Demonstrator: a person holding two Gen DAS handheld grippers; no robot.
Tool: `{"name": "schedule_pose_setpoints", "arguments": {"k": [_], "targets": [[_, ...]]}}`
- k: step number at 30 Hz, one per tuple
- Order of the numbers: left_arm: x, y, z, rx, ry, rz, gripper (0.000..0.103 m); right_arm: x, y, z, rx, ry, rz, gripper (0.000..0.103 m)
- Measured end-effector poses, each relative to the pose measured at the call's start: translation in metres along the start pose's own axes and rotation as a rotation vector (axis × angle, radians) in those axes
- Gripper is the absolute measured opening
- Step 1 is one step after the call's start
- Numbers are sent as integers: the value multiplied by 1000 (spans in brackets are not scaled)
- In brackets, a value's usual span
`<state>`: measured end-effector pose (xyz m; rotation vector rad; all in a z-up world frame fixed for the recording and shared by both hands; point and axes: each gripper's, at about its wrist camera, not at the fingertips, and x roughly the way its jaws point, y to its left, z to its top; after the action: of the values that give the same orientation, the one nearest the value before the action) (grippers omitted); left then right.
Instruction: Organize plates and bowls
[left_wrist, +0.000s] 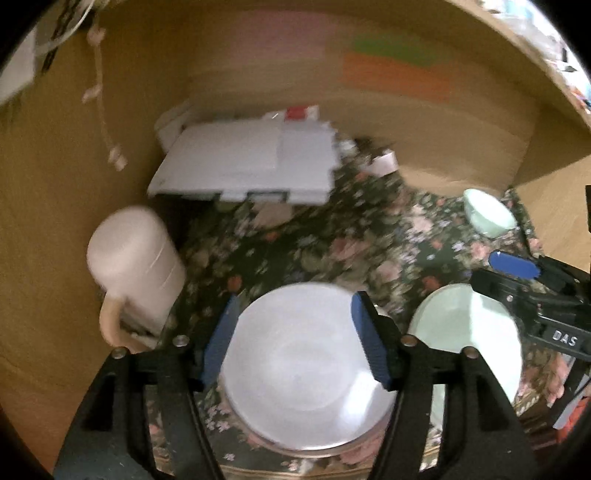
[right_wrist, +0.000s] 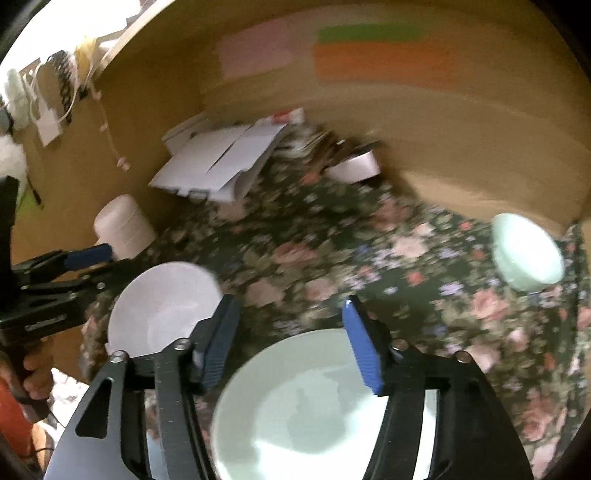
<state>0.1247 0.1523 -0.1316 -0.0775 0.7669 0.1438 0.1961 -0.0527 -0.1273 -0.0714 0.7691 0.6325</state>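
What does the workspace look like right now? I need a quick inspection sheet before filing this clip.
Surface: floral cloth, mostly uncovered.
Job's things: white plate beside pale green plate; small green bowl apart, far right.
Clutter: white papers, white canister, tape roll.
Grippers: left gripper and right gripper open, empty, above the plates.
Cables: white cord hanging on left wall.
Surroundings: cardboard walls.

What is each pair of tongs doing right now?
Left tongs: open above the white plate, holding nothing.
Right tongs: open above the green plate, holding nothing.
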Motion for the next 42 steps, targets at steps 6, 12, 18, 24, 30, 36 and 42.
{"name": "schedule_pose_setpoints", "arguments": {"k": [6,12,18,24,30,36,42], "targets": [[-1,-47,25,63,-46,-65,75,-22,-39,8,30,-53,-87,66],[17,-95,48,110,-66,-120,82,-35,-84,13,84,-72,-162,68],[52,-138,72,145,-37,-173,84,-36,-133,18,128,-62,-255,68],[86,-162,94,174,6,-222,85,-26,-187,22,195,-52,-353,68],[128,-178,114,171,62,-228,87,-7,-239,21,284,-31,-427,68],[156,-200,126,212,85,-226,87,16,-283,19,377,0,-449,66],[182,-219,127,245,102,-227,87,46,-310,12,429,85,-417,41]]}}
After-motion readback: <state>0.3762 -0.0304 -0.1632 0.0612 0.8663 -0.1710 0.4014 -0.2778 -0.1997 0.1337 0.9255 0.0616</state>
